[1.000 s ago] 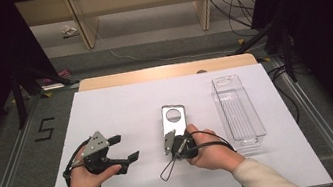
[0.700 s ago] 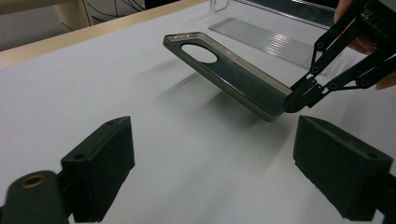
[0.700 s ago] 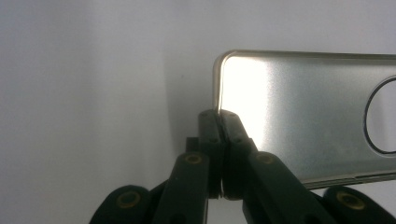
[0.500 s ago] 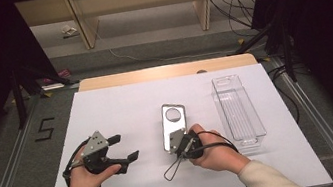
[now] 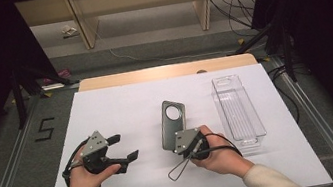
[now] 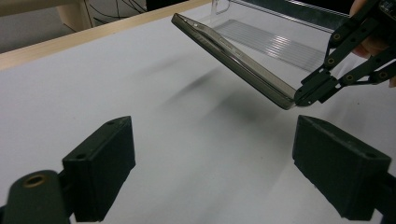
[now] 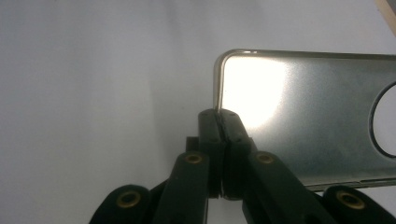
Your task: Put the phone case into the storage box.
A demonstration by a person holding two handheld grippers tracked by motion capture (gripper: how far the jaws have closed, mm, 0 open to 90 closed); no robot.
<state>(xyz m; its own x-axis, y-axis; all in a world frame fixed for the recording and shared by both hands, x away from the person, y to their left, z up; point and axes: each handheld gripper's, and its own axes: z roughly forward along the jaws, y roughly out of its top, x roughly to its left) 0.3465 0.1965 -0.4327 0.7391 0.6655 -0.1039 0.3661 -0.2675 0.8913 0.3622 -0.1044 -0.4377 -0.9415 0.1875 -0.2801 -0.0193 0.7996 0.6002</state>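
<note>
Near edge: a person's forearms enter from the bottom of the high view, one hand on each tool, a pale sleeve on the right arm.
Left gripper (image 5: 123, 148): held just above the sheet at the person's left, jaws standing wide apart with nothing between them; its own view shows bare white surface between the two black blocks.
Right gripper (image 5: 178, 139): jaws pressed together on the near end of the phone case (image 5: 172, 123), a looped cable trailing beneath the hand.
Surface: a white sheet (image 5: 121, 105) covers the table; a strip of pale wood (image 5: 166, 71) shows along the far edge.
Phone case, place: at the centre of the sheet, between the two hands and left of the tray, pinched at its near edge and tilted up off the sheet; the left gripper view (image 6: 233, 58) shows it in the air with its shadow below.
Phone case, look: a flat, dull metallic grey shell with rounded corners, a raised rim and one round opening near its far end; the right gripper view (image 7: 317, 107) catches a bright glare on it.
Tray (image 5: 237, 107): clear ribbed plastic, long and narrow, lying lengthwise to the right of the case.
Room: grey floor marked "5" (image 5: 44, 129), wooden shelf legs and loose cables beyond, dark on both sides.
</note>
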